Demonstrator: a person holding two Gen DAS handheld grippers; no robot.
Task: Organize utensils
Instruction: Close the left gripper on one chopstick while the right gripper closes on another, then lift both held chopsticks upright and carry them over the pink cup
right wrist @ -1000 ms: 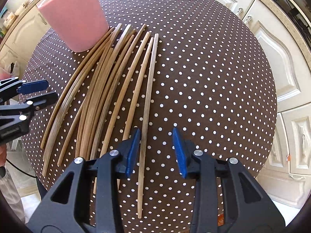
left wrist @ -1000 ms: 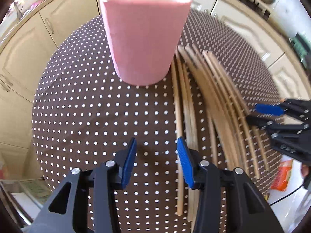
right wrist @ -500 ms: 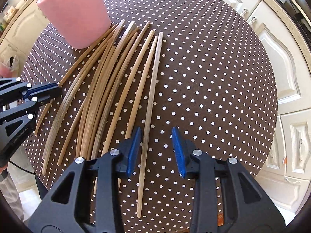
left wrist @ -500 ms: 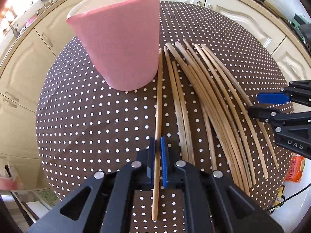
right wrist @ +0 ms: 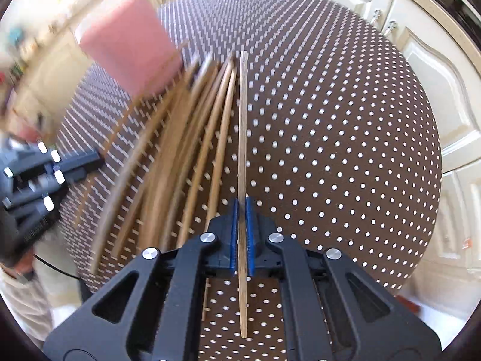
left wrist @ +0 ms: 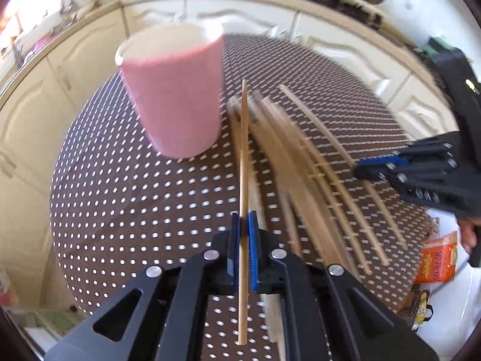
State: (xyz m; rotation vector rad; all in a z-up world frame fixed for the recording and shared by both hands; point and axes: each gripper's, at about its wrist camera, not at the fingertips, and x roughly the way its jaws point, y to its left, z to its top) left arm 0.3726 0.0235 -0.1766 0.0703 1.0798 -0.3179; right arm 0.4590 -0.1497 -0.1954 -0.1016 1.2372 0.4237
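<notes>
Wooden stick in downward-tilted left claw, another stick in right claw.

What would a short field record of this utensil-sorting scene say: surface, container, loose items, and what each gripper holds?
surface: round table with a brown white-dotted cloth
container: pink cup, upright on the cloth, beside the sticks
loose items: wooden sticks lying side by side on the cloth
left gripper: shut on one stick
right gripper: shut on another stick
background: cream cabinet doors
image quality: motion blur in both views
</notes>
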